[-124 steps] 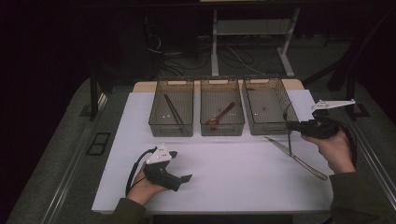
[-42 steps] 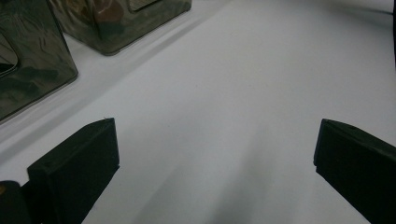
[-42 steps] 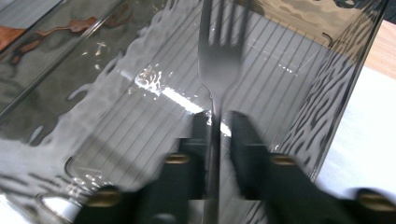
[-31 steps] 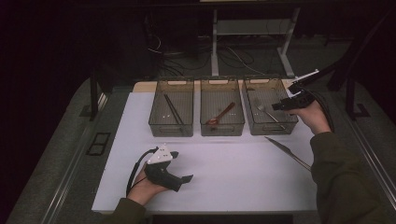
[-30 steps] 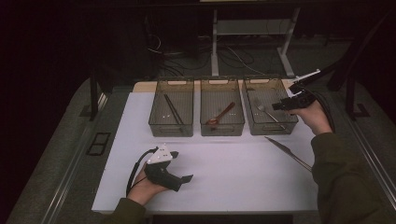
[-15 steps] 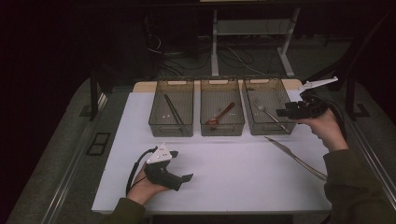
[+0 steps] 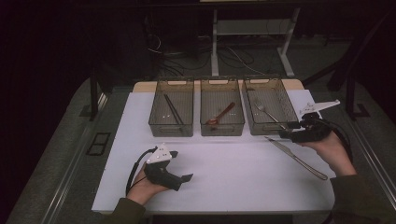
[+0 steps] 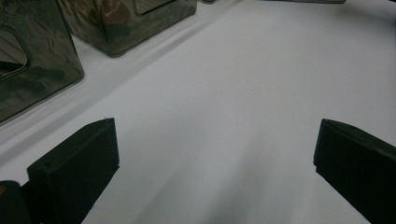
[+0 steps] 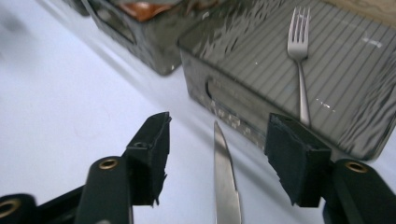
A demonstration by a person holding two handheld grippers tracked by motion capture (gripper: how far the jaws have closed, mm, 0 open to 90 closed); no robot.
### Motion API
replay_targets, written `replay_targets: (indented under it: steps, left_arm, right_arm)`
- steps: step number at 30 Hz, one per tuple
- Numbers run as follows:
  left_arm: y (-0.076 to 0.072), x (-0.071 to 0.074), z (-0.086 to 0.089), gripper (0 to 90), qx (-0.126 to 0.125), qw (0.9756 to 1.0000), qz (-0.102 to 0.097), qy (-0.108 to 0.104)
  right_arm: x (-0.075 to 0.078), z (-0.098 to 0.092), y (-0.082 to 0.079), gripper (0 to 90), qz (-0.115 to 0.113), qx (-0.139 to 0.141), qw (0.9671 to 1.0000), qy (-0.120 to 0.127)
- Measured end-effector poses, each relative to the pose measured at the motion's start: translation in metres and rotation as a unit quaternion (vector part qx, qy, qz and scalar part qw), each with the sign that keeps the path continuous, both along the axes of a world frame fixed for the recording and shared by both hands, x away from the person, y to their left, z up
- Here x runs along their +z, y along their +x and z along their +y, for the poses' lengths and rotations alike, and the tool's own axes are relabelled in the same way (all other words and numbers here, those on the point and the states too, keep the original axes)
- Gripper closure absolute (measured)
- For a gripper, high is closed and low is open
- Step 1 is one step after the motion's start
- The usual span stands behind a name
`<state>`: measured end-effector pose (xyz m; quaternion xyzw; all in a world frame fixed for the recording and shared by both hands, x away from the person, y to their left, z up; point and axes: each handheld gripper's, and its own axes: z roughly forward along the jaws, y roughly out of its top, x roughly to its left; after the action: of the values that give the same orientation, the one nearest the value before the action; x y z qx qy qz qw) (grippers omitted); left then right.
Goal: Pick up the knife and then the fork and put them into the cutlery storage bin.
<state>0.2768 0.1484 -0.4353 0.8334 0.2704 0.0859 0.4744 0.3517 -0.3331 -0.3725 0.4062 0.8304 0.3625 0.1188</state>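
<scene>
The desk (image 7: 224, 182) is covered with a plain white sheet and stands in a dark room; behind it, on the floor, loose cables and the legs of a white frame are seen. Three smoky transparent bins stand in a row at the far side: the left bin (image 7: 171, 109) keeps dark chopsticks (image 7: 173, 109), the middle bin (image 7: 222, 108) a brown spoon (image 7: 221, 114), the right bin (image 7: 270, 106) a metal fork (image 7: 269, 115). The knife (image 7: 295, 157) lies on the sheet just in front of the right bin, pointing slantwise toward it. The right gripper (image 7: 286, 134) hangs low over the blade end; the right gripper view shows what the high view cannot, that the blade (image 9: 225, 179) lies between the spread jaws and the pads are not touching it. The left gripper (image 7: 187, 178) rests near the front edge, jaws wide apart over bare sheet, as the left gripper view shows. No readable writing is found anywhere.
</scene>
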Motion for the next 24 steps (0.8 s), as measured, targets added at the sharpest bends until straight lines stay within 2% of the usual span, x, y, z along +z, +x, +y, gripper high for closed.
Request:
replay_targets:
  steps: [3,6,9,12,14,18,24]
  left_arm:
    - [-0.001,0.000,-0.001,0.0,-0.001,1.0000,-0.001,0.002]
    - [0.000,0.000,0.000,0.0,0.000,1.0000,-0.001,0.002]
    - [0.000,0.000,0.000,0.0,-0.001,1.0000,-0.002,0.002]
    - [0.000,0.000,0.001,0.0,0.000,1.0000,-0.003,0.004]
    - [-0.001,0.000,0.001,0.0,0.000,1.0000,-0.003,0.004]
    - [0.000,0.000,0.001,0.0,0.001,1.0000,-0.003,0.004]
    - [0.000,0.000,0.001,0.0,0.000,1.0000,-0.002,0.004]
  right_arm:
    - [-0.007,-0.003,-0.007,40.7,0.009,0.001,0.9999,0.005]
    - [-0.013,-0.007,-0.014,41.6,0.016,0.003,0.9999,-0.003]
    - [-0.017,-0.011,-0.019,43.5,0.022,0.001,0.9997,-0.014]
    - [-0.020,-0.014,-0.022,44.3,0.038,0.008,0.9985,-0.039]
    - [-0.023,-0.014,-0.024,45.8,0.050,0.015,0.9963,-0.069]
    - [-0.028,-0.014,-0.026,49.7,0.070,0.023,0.9911,-0.111]
    - [-0.035,-0.014,-0.025,56.4,0.102,0.033,0.9824,-0.153]
